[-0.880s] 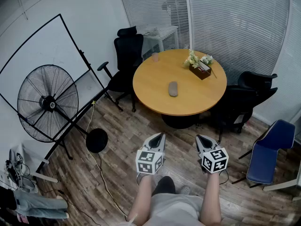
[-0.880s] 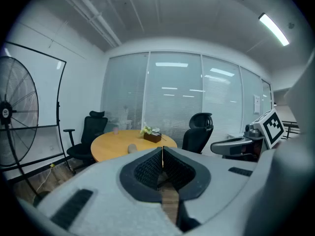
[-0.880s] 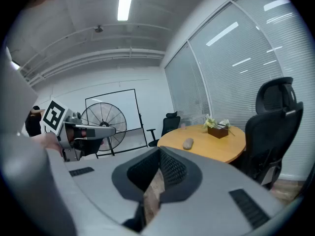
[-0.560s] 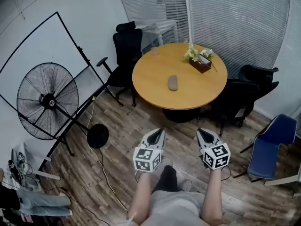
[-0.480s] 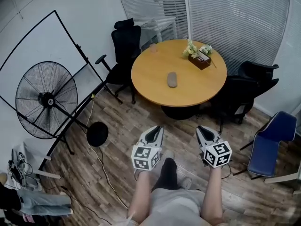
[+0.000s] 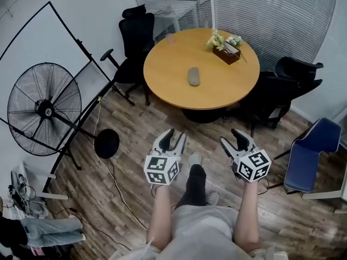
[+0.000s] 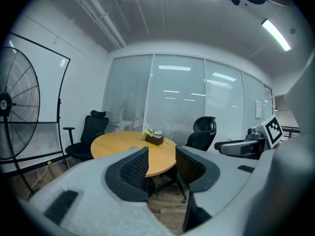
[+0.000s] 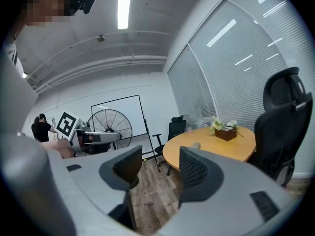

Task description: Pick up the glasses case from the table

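The grey oval glasses case (image 6: 193, 76) lies near the middle of a round wooden table (image 6: 168, 85), seen from above in the head view. In the right gripper view the glasses case (image 8: 196, 145) shows as a small grey shape on the table's near side. My left gripper (image 6: 173, 138) and right gripper (image 6: 234, 138) are held side by side over the wooden floor, well short of the table and pointing toward it. Both stand open with nothing between the fingers. The left gripper (image 7: 161, 154) frames the table edge, and the right gripper (image 8: 160, 156) frames bare floor.
A box with flowers (image 6: 226, 51) sits at the table's far side. Black office chairs (image 6: 134, 37) (image 6: 282, 93) flank the table, and a blue chair (image 6: 310, 156) stands at the right. A large fan (image 6: 43, 110), a whiteboard frame and a floor cable (image 6: 116, 194) fill the left.
The person has stepped toward the table, so it sits closer in the head view. Both grippers moved forward with them, and their jaws have spread apart.
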